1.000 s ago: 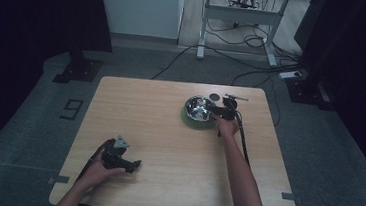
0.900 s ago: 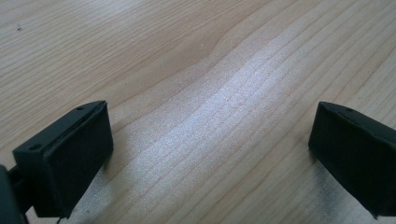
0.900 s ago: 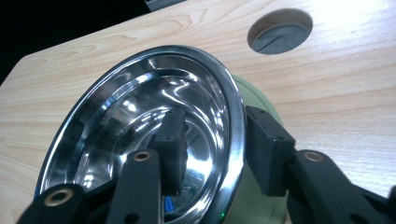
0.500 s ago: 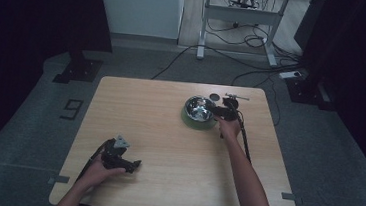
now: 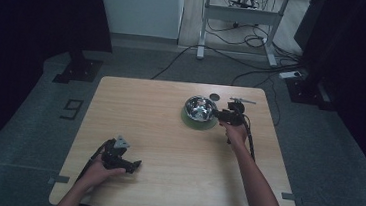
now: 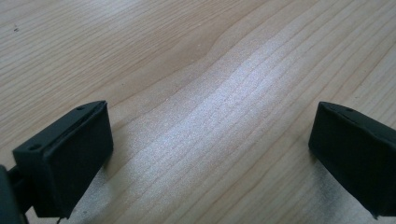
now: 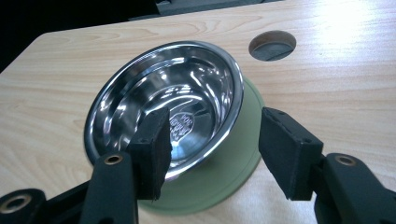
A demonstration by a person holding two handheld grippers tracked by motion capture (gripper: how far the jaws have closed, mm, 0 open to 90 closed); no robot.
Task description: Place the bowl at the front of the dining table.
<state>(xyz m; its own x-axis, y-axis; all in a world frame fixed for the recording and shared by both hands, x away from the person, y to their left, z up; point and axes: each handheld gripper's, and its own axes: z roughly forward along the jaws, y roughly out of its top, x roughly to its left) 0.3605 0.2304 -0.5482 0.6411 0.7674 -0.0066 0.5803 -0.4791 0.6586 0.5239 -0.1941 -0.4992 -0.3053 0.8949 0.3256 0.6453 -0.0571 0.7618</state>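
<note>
Two right fingers (image 7: pixel 289 151) just opening, apart astride the steel bowl (image 7: pixel 187 88) rim, nothing gripped.

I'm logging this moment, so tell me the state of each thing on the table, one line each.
Steel bowl: upright, empty, sitting on the green plate.
Green plate: flat on the table, under the bowl.
Right gripper: jaws just opened, apart around the bowl's near rim, not pressing it.
Left gripper: open, nothing between the jaws, low over bare wood.

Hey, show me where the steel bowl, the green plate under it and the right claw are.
steel bowl (image 7: pixel 187 88), right gripper view, inner wall.
green plate (image 7: pixel 243 140), right gripper view, bare rim beside the bowl.
right claw (image 7: pixel 212 149), right gripper view, midway between its fingertips.
</note>
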